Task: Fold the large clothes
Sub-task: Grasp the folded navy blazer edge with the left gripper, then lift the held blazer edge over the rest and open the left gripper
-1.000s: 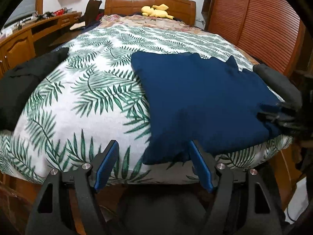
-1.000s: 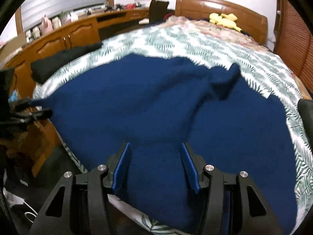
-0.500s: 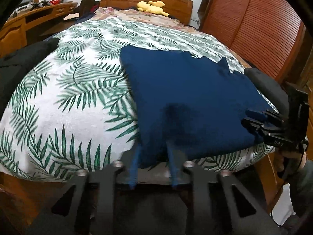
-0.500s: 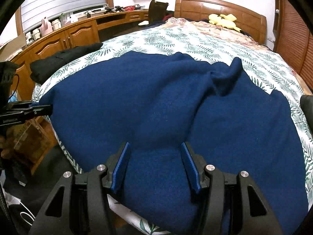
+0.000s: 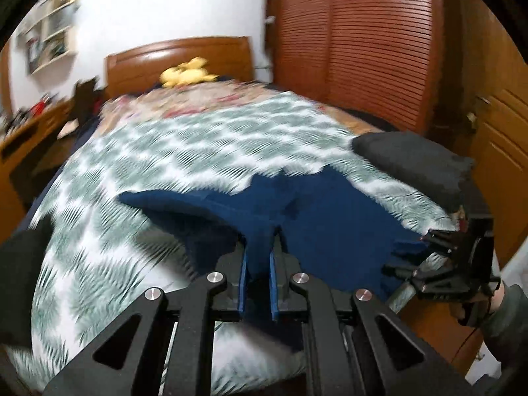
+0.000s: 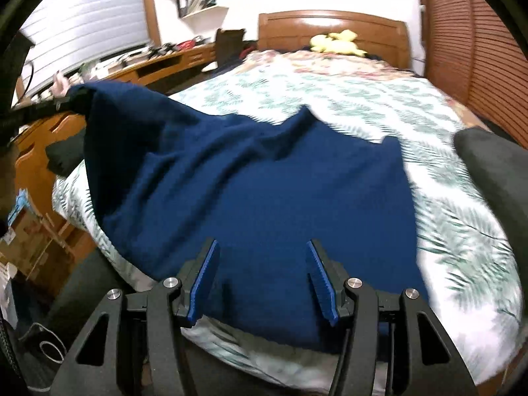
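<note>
A large navy blue garment [image 6: 264,191] lies on the leaf-print bedspread [image 6: 462,217] near the foot of the bed. My left gripper [image 5: 258,257] is shut on the garment's near left corner and holds it lifted off the bed; the raised cloth [image 5: 204,211] arches up from the bedspread [image 5: 99,231]. In the right wrist view that lifted corner [image 6: 89,99] hangs high at the left. My right gripper [image 6: 262,257] is open, its blue pads [image 6: 206,277] on either side of the garment's near edge. It also shows at the right of the left wrist view [image 5: 439,264].
A dark folded garment [image 5: 412,165] lies on the bed's right side and another dark one [image 6: 66,155] on the left. A yellow plush toy [image 5: 184,74] sits at the headboard. A wooden desk [image 6: 138,69] runs along the left, wardrobe doors [image 5: 363,43] on the right.
My left gripper closed on the garment's near left corner and lifted it up and toward the right. My right gripper stayed open at the near edge.
</note>
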The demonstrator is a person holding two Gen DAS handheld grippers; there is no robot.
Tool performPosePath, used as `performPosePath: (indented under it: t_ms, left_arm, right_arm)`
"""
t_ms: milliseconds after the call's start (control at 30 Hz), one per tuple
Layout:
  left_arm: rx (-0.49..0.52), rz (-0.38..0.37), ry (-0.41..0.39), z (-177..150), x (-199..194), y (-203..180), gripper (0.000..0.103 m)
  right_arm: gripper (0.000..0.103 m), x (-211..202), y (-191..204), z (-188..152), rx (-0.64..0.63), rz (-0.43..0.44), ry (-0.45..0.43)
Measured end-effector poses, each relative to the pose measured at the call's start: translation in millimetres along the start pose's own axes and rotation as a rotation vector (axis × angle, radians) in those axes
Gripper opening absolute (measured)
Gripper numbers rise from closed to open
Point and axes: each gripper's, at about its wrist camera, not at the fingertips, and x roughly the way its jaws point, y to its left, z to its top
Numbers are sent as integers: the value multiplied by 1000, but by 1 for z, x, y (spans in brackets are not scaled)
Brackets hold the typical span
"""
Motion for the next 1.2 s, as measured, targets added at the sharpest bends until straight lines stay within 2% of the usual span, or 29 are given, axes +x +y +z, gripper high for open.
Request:
performPosePath:
  t_ms: [100,267,400,467,600,733,833,900,967,1200]
  left_arm:
    - [64,-51,2,27,22,-41,11]
    - [163,-135,24,59,59,-115,10]
    - [225,-211,36,61,77,-165,11]
    - [221,-211,58,59,83,-175,11]
    - [222,-191,110,50,95,-175,12]
    - [230,-190,63,48,78,-168,23]
    - [205,-189,15,50,62,-156,45]
    - [189,-181,-15,47,52,-144,55]
    - [161,-178,-31,44,42,-128,77]
    - [94,-155,-28,20,27,-80,79]
  right_arm:
    - [56,-18,-24,-12,27,-55,-13]
    - [56,-42,-63,-36,96,-90,-21]
    - [56,-55,-78,-51,134,-108,-13]
    - [56,-60,-81,-56,152,-112,-11]
    - [56,-67,-86,-56,180,-115,-23]
    - [56,-70,-85,-51,196,-122,-43]
    - [56,-74,-78,-43,184,-131,-61]
    - [56,-81,-71,-35,168,-137,-76]
    - [56,-86,-63,-27,150,-140,-92]
    - [56,-89,-39,-2,88,-139,-120]
